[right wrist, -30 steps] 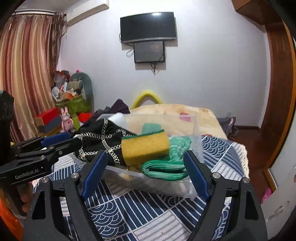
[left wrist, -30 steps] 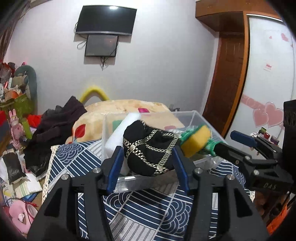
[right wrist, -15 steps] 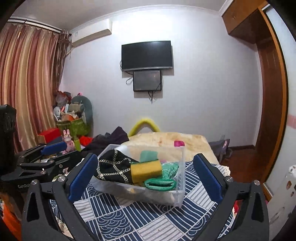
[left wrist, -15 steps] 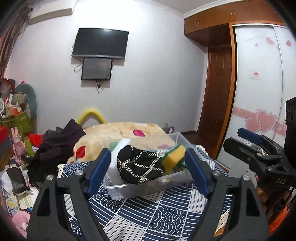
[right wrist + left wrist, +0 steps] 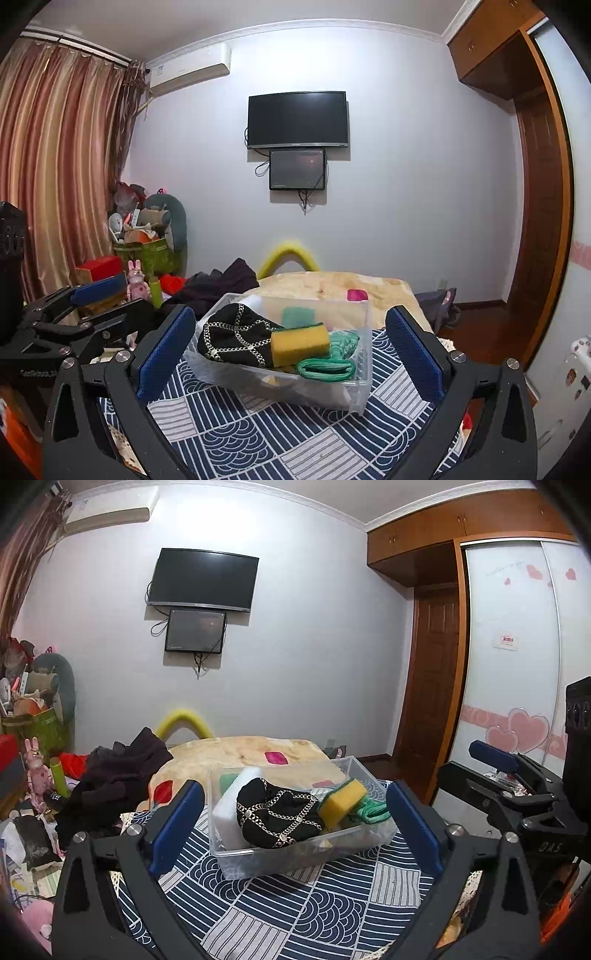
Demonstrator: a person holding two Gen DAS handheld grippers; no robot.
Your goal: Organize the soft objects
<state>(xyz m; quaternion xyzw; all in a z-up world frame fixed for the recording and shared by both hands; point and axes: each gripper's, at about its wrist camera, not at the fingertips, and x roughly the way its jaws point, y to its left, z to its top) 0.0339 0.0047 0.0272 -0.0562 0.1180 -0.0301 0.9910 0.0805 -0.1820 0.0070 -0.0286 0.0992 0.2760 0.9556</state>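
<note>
Pale wall (image 5: 406, 184), mounted TV (image 5: 297, 119), striped curtains (image 5: 55, 166) left, wooden wardrobe (image 5: 436, 686) right; floor probably wood.

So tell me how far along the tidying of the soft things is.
Mostly done: the black chain-trimmed pouch, yellow sponge and green cord lie in the clear bin. Nothing is in hand: left gripper and right gripper have just opened, empty. Dark clothes remain piled beside it.
</note>
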